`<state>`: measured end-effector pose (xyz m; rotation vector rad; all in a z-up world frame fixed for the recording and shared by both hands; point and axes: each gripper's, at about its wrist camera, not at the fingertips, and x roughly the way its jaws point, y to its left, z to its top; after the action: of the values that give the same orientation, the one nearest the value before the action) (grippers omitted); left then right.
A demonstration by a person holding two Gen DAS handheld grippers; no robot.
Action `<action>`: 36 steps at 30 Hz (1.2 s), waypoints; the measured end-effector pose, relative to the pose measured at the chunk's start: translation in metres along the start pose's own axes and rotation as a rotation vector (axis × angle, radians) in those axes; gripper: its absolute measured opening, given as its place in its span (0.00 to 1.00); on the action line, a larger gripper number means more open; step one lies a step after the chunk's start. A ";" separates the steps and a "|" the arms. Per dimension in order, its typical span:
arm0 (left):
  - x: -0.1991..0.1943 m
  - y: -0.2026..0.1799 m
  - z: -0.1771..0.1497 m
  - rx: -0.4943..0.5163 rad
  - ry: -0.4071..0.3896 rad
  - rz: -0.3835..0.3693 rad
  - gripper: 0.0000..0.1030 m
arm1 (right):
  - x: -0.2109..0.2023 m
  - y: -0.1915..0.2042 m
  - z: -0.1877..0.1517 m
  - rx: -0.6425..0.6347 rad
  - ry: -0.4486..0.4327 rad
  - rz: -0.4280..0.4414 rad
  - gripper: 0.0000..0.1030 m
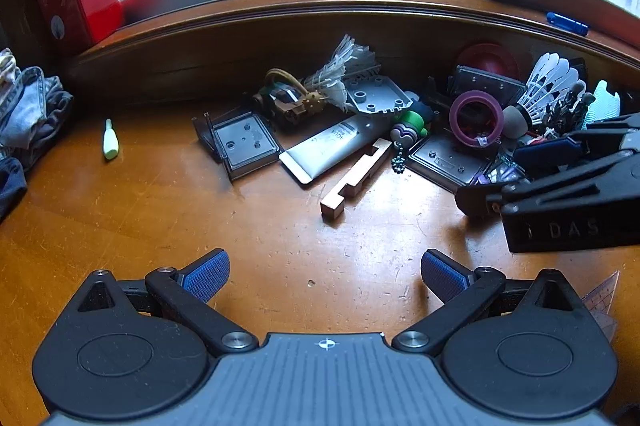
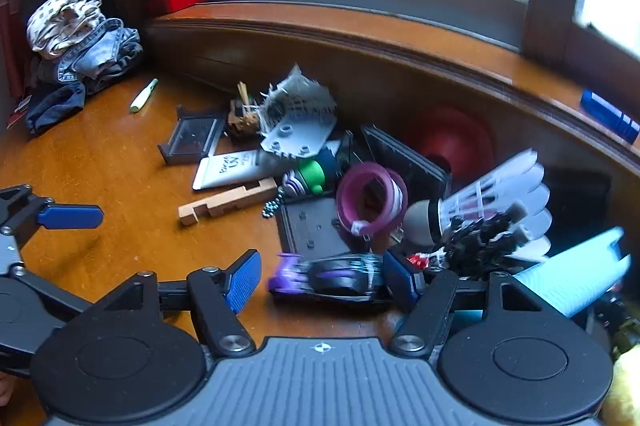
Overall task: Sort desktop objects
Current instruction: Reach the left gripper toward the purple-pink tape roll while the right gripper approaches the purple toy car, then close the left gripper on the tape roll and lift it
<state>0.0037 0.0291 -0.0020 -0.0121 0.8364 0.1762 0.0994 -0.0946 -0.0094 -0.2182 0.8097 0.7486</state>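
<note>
Right hand-held gripper (image 2: 324, 280) released, fingers spread either side of a black-and-purple toy car (image 2: 328, 280) at the pile's near edge, not clamped. Left hand-held gripper (image 1: 325, 276) released over bare desk (image 1: 160, 194). Wooden block (image 1: 354, 172) beside white tube (image 1: 326, 150).
</note>
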 end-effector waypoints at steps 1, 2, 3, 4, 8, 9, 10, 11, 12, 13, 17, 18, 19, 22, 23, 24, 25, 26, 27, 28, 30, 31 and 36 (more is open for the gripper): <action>0.000 0.000 0.001 0.003 -0.005 -0.008 1.00 | -0.001 -0.001 -0.002 -0.002 0.001 0.005 0.67; -0.002 -0.001 0.001 0.021 -0.017 -0.028 1.00 | -0.002 0.000 -0.003 -0.012 0.002 0.007 0.67; -0.004 -0.003 0.001 0.051 -0.033 -0.042 1.00 | -0.004 0.001 -0.006 -0.021 0.003 0.007 0.67; -0.006 -0.007 0.001 0.085 -0.045 -0.049 1.00 | -0.007 -0.001 -0.008 -0.018 0.005 0.006 0.67; -0.017 -0.022 -0.001 0.212 -0.089 -0.112 1.00 | -0.021 -0.007 -0.020 -0.009 0.019 0.007 0.67; -0.019 -0.026 -0.003 0.231 -0.099 -0.138 1.00 | -0.025 -0.009 -0.024 -0.005 0.024 0.010 0.67; -0.021 -0.028 -0.003 0.248 -0.102 -0.157 1.00 | -0.030 -0.011 -0.028 -0.001 0.028 0.007 0.67; -0.022 -0.031 -0.003 0.263 -0.096 -0.169 1.00 | -0.035 -0.013 -0.032 0.003 0.031 0.004 0.67; -0.023 -0.033 -0.003 0.277 -0.092 -0.180 1.00 | -0.039 -0.015 -0.037 0.004 0.034 -0.003 0.67; -0.023 -0.034 -0.001 0.281 -0.093 -0.183 1.00 | -0.045 -0.017 -0.041 0.005 0.036 -0.015 0.67; -0.011 -0.046 0.009 0.297 -0.123 -0.180 1.00 | -0.061 -0.027 -0.056 0.041 0.044 -0.039 0.67; -0.005 -0.050 0.011 0.306 -0.138 -0.176 1.00 | -0.064 -0.028 -0.059 0.047 0.044 -0.045 0.67; 0.002 -0.054 0.013 0.316 -0.152 -0.176 1.00 | -0.067 -0.029 -0.061 0.054 0.044 -0.052 0.67; 0.019 -0.064 0.023 0.328 -0.182 -0.193 0.95 | -0.074 -0.031 -0.068 0.082 0.044 -0.053 0.67; 0.022 -0.066 0.027 0.322 -0.188 -0.210 0.95 | -0.076 -0.032 -0.070 0.093 0.046 -0.050 0.68; 0.026 -0.067 0.031 0.315 -0.193 -0.228 0.92 | -0.079 -0.033 -0.072 0.105 0.050 -0.045 0.68; 0.030 -0.068 0.036 0.309 -0.198 -0.245 0.87 | -0.082 -0.034 -0.075 0.116 0.052 -0.043 0.68; 0.033 -0.069 0.039 0.304 -0.199 -0.264 0.85 | -0.084 -0.035 -0.077 0.127 0.058 -0.043 0.68; 0.037 -0.069 0.043 0.299 -0.200 -0.283 0.82 | -0.086 -0.035 -0.079 0.139 0.063 -0.046 0.69; 0.041 -0.069 0.046 0.296 -0.199 -0.300 0.81 | -0.088 -0.037 -0.081 0.152 0.064 -0.049 0.69; 0.047 -0.070 0.050 0.293 -0.197 -0.318 0.81 | -0.089 -0.039 -0.084 0.178 0.060 -0.047 0.70; 0.049 -0.070 0.052 0.289 -0.198 -0.327 0.81 | -0.090 -0.040 -0.085 0.192 0.058 -0.046 0.70; 0.058 -0.071 0.055 0.265 -0.197 -0.384 0.78 | -0.091 -0.041 -0.087 0.205 0.051 -0.068 0.70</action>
<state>0.0941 -0.0275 -0.0123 0.0922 0.6419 -0.2915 0.0365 -0.2108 -0.0073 -0.0809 0.9172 0.5929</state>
